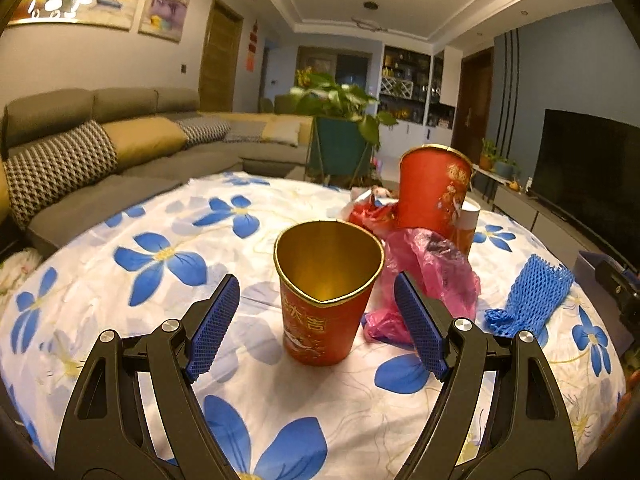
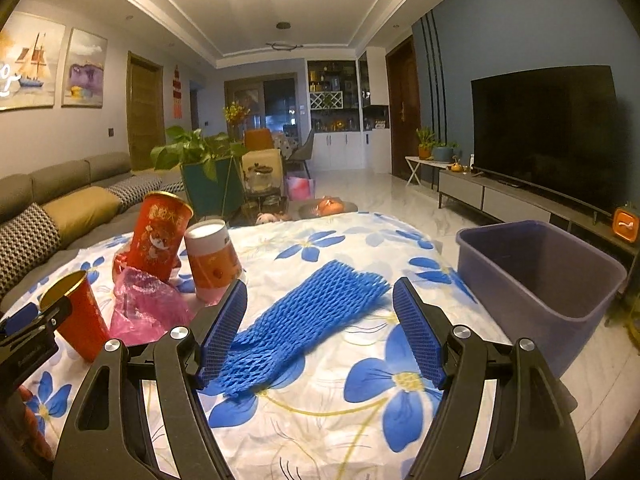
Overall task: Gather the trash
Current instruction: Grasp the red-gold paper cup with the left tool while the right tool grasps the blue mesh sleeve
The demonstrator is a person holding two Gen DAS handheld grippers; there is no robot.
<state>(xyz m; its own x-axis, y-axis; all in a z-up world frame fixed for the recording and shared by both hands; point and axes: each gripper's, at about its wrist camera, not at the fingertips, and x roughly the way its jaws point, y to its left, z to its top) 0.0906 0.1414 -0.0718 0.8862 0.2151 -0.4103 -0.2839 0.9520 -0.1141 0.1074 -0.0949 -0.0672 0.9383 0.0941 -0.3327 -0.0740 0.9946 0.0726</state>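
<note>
A red paper cup (image 1: 326, 300) with a gold inside stands upright on the flowered tablecloth (image 1: 160, 320). My left gripper (image 1: 318, 320) is open, its blue pads on either side of the cup and apart from it. Behind it lie a pink plastic bag (image 1: 432, 276), a taller red cup (image 1: 434, 188) and a white-rimmed cup (image 2: 212, 260). A blue foam net (image 2: 304, 316) lies flat on the cloth. My right gripper (image 2: 320, 328) is open, and the net's near end lies between its fingers, by the left pad. The left gripper (image 2: 28, 328) shows at that view's left edge.
A purple plastic bin (image 2: 536, 276) stands at the table's right edge. A grey sofa (image 1: 100, 160) runs along the left, a potted plant (image 1: 340, 120) stands beyond the table, and a TV (image 2: 548, 132) on a low cabinet lines the right wall.
</note>
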